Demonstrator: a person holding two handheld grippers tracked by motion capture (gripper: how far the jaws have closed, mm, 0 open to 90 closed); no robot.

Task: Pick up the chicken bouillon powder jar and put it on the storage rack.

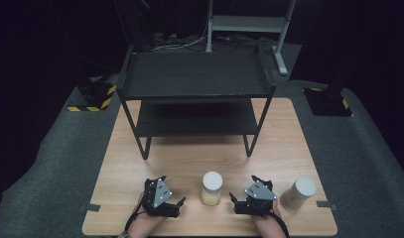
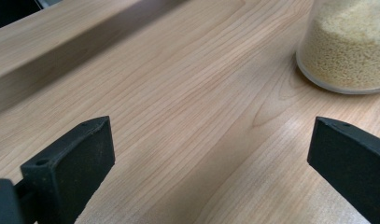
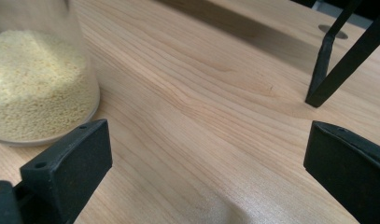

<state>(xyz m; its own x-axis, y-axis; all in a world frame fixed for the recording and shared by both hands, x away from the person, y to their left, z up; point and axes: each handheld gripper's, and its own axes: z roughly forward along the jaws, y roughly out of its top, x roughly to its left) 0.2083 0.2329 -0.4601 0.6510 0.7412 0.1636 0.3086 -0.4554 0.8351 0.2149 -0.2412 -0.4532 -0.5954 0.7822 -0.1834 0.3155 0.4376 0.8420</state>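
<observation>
Pre-grasp stage: left gripper (image 1: 166, 196) and right gripper (image 1: 245, 198) rest released, flanking the grain jar (image 1: 212, 188). Next move likely requires centring one gripper's jaws around it.

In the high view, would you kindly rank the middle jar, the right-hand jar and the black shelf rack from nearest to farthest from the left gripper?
From the left gripper:
1. Middle jar, just to its right.
2. Right-hand jar, beyond the right gripper.
3. Black shelf rack, at the table's far end.
</observation>
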